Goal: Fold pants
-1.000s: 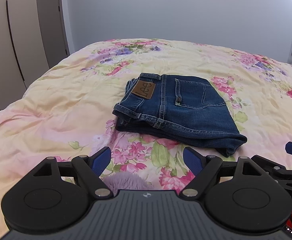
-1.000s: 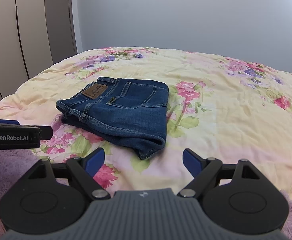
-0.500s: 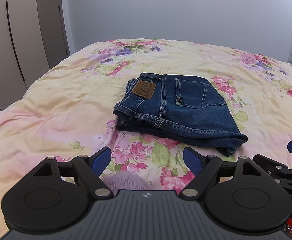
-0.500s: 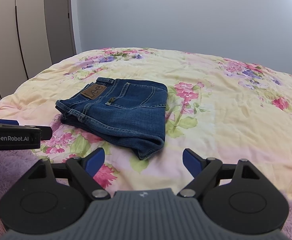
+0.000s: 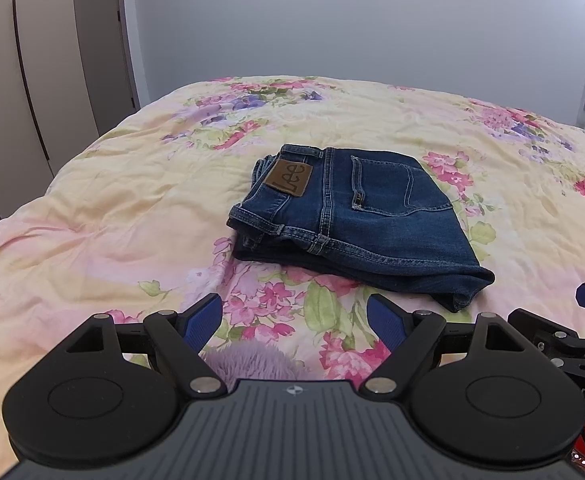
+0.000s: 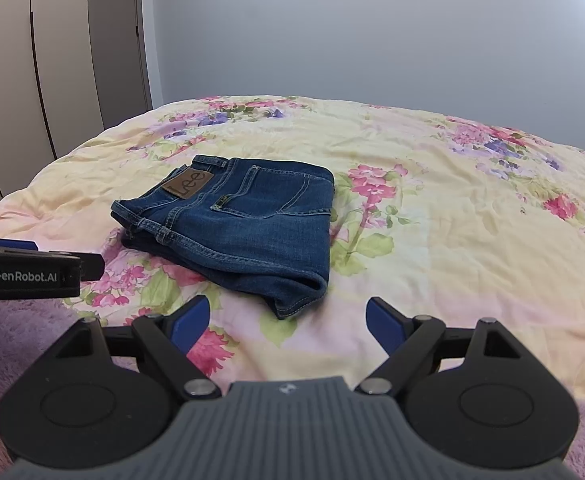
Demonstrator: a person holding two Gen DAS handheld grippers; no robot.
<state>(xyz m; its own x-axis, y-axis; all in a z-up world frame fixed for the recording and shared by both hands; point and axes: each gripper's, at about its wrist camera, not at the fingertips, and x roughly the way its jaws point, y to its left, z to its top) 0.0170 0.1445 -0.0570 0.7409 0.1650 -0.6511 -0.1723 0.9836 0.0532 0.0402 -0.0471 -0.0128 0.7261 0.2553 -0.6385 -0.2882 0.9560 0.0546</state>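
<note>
Dark blue jeans lie folded into a compact stack on the floral bedspread, brown Lee patch and back pocket facing up. They also show in the right wrist view. My left gripper is open and empty, held above the bed's near edge, short of the jeans. My right gripper is open and empty, also short of the jeans, near their folded corner. The left gripper's body shows at the left of the right wrist view.
A wardrobe with tall doors stands at the left. A grey wall is behind the bed. A purple fuzzy fabric lies at the bed's near edge. Floral bedspread extends right of the jeans.
Both grippers have drifted slightly back from the jeans and stay open. The jeans have not moved.
</note>
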